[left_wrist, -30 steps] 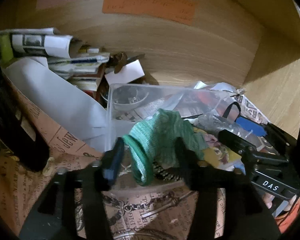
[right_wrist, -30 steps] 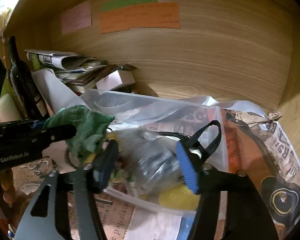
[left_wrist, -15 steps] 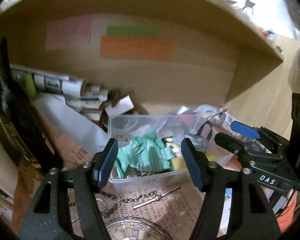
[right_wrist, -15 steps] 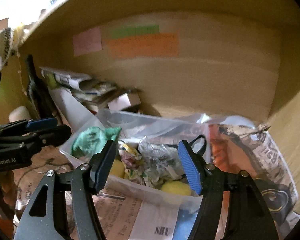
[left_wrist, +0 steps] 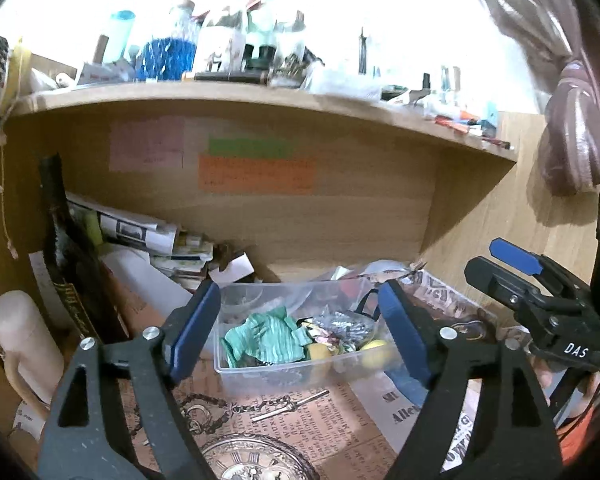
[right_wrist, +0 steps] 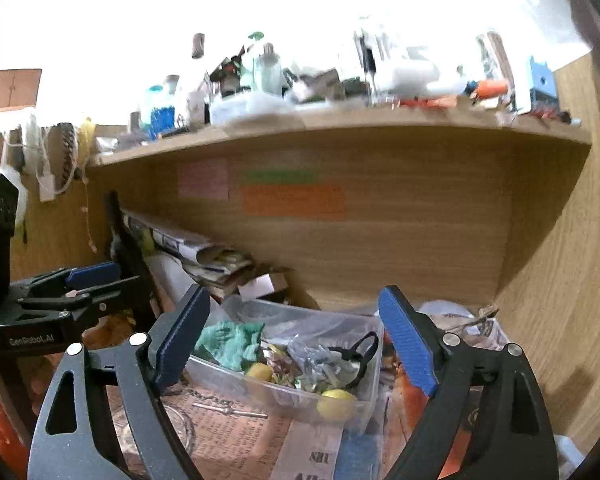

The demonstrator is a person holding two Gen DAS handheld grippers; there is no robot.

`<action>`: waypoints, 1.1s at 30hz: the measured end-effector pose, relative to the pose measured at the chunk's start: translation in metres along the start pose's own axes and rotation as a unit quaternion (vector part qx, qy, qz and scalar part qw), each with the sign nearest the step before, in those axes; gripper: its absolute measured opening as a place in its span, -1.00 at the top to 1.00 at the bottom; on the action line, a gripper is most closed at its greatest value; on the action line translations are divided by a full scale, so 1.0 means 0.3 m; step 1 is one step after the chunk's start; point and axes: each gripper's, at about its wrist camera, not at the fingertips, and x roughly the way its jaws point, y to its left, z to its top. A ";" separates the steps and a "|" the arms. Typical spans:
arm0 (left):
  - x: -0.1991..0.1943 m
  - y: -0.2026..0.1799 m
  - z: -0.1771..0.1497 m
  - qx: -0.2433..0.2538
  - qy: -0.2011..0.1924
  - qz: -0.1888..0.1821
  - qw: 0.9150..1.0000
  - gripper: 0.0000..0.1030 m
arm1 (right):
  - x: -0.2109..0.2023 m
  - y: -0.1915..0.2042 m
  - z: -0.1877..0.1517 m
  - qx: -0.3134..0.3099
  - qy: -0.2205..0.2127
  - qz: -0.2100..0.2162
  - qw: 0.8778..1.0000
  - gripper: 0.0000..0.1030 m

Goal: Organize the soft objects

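A: Contents of the clear plastic bin?

B: Green knit cloth at its left end, crumpled silvery plastic wrap and a black strap toward the right, two yellow soft balls against the near wall. Bin sits on newspaper under the wooden shelf — stacked papers just behind its left corner.

A: Claws?

B: Left gripper spread wide, holding nothing, hanging short of the bin. Right gripper also spread and empty — pads apart from the bin.

A: Shelf top?

B: Bottles and jars, blurred.
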 end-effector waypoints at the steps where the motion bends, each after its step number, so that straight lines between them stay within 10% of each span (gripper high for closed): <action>1: -0.011 -0.004 0.000 0.001 -0.004 0.000 1.000 -0.62 | -0.011 0.001 0.001 0.000 -0.004 -0.001 1.000 -0.76; 6: -0.056 -0.017 -0.012 0.000 -0.026 0.016 1.000 -0.96 | -0.047 0.008 -0.006 0.003 -0.021 -0.004 1.000 -1.00; 33: -0.068 -0.027 -0.027 0.008 -0.024 0.020 0.999 -1.00 | -0.070 0.014 -0.022 0.011 -0.014 -0.004 1.000 -1.00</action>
